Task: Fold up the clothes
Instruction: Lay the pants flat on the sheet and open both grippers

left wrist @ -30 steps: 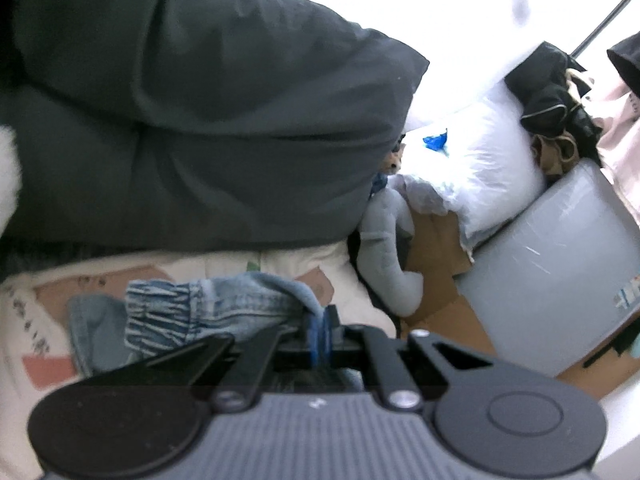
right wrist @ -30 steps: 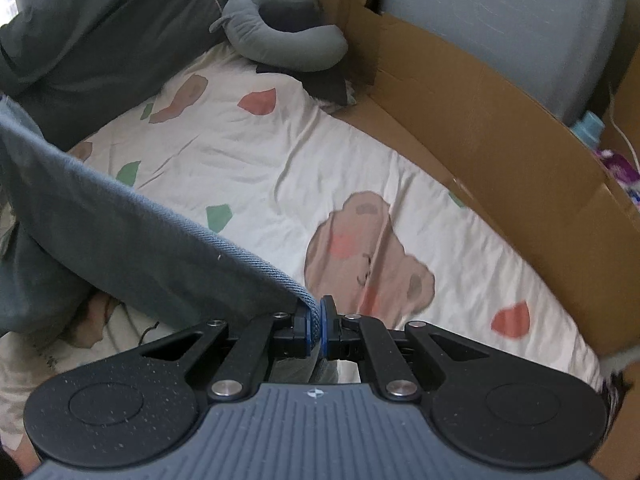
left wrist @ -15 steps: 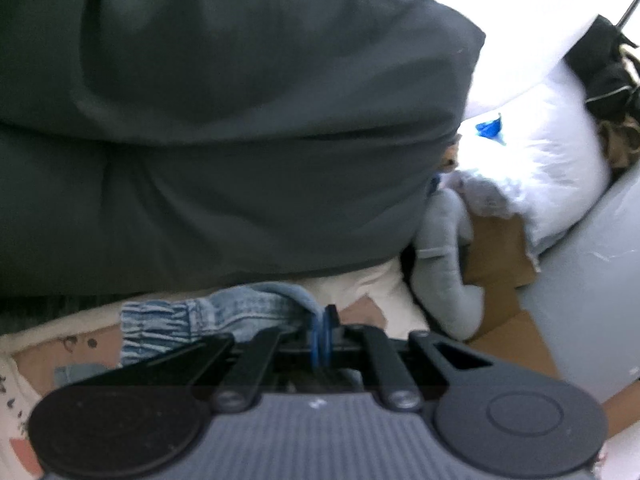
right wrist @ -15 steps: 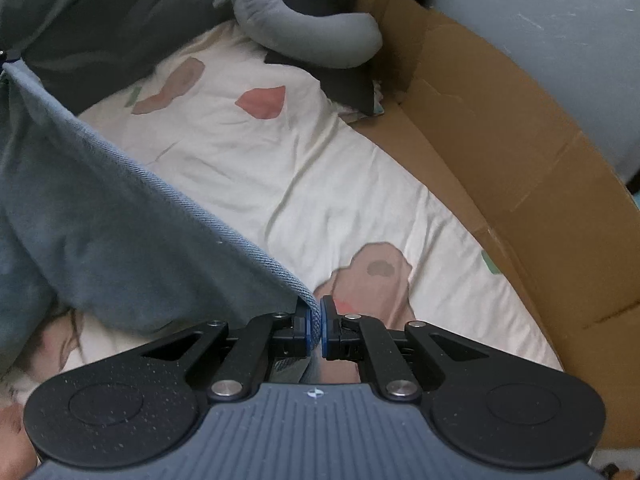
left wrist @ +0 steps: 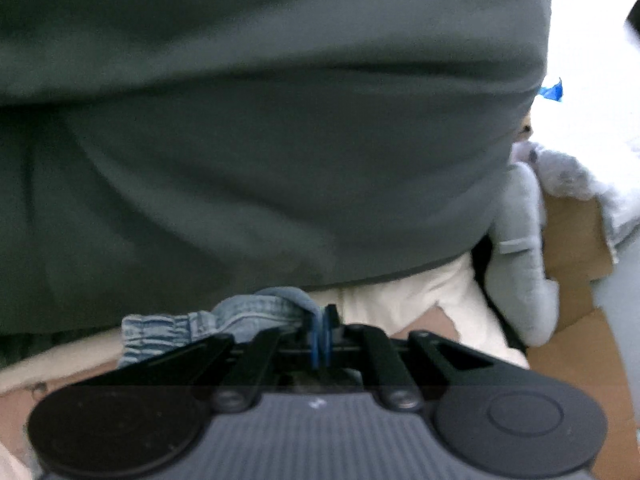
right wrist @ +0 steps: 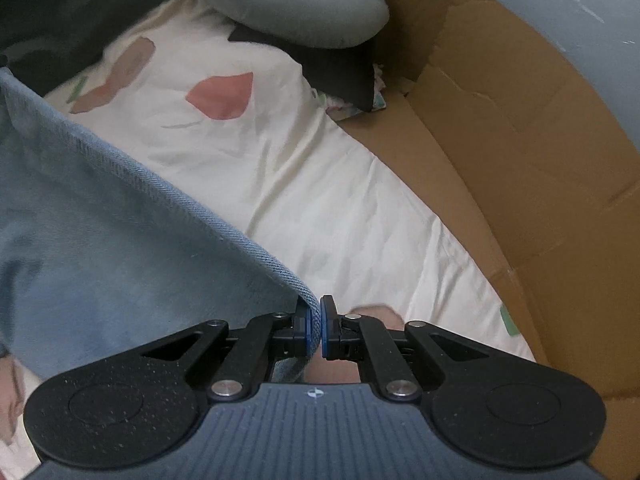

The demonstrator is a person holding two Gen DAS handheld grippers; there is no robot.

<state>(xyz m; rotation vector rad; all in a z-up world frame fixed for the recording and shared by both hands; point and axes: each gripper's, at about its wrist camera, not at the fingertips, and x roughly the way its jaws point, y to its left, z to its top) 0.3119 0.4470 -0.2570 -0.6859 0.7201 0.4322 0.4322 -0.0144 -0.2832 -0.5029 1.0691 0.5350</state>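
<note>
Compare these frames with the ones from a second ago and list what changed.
Both grippers carried the denim garment forward and down over the printed sheet: the grey pillow and the dark duvet now loom closer. Nothing was taken hold of or let go. The left gripper and the right gripper stay clamped on the denim.

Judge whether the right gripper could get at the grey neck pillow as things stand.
Probably not yet: the right gripper is shut on the denim garment. The bedsheet between it and the neck pillow lies bare.
</note>
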